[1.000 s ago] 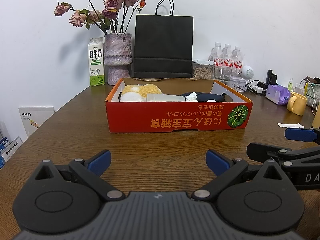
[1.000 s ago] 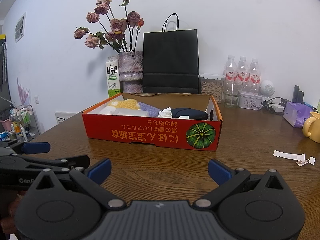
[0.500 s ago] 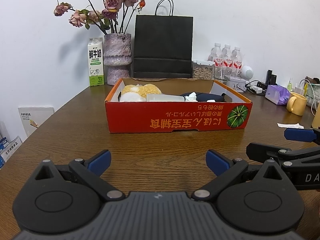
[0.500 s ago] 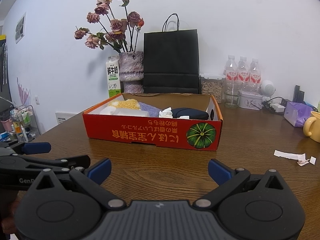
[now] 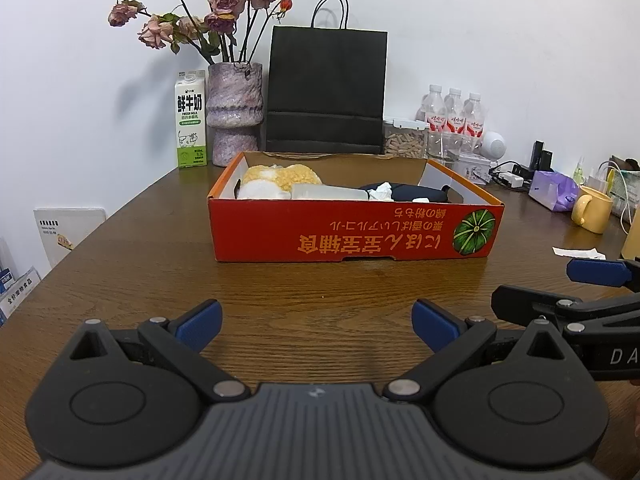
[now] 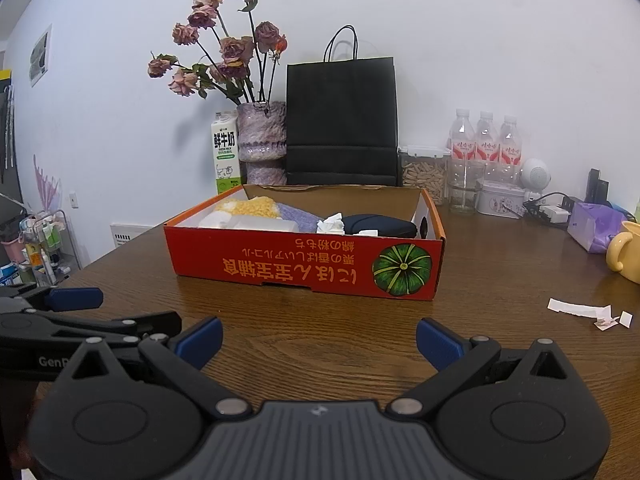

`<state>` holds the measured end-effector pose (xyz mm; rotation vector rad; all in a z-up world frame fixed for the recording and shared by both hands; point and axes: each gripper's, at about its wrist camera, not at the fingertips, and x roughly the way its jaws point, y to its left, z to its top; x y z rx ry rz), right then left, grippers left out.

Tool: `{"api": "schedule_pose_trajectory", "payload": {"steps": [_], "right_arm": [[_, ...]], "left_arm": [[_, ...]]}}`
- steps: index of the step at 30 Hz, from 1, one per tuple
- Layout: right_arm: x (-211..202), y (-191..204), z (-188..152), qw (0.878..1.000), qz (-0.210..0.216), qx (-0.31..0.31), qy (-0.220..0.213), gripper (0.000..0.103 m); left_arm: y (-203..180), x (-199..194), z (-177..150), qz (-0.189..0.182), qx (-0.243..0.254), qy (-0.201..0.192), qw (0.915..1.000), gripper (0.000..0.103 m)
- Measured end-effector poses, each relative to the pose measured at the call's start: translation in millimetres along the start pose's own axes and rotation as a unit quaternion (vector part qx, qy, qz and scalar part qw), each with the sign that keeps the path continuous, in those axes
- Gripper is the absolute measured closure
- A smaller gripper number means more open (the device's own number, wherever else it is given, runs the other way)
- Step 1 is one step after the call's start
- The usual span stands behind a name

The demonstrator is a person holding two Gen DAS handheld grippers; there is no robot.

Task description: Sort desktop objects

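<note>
The red box [image 5: 352,232] sat mid-table [image 5: 132,272], holding a yellow cloth [image 5: 286,176], a clear case [image 5: 328,191], a dark pouch [image 5: 416,192] and crumpled tissue [image 5: 382,190]. Its near wall hid how they lay, so a blind reach could snag the rim. Both the left gripper [image 5: 316,322] and right gripper [image 6: 318,338] hung spread wide and empty. Paper scraps [image 6: 588,311] could easily be missed.
</note>
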<state>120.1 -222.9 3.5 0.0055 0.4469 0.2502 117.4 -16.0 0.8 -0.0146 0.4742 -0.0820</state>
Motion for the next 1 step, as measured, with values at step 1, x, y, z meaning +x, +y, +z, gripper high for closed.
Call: {"api": "schedule_pose_trajectory", "payload": {"steps": [1], "right_arm": [[-0.1,-0.1,0.0,1.0,0.0,-0.001,0.0,0.0]], "left_arm": [[-0.2,0.1,0.2,0.001,0.0,0.001,1.0,0.0]]}}
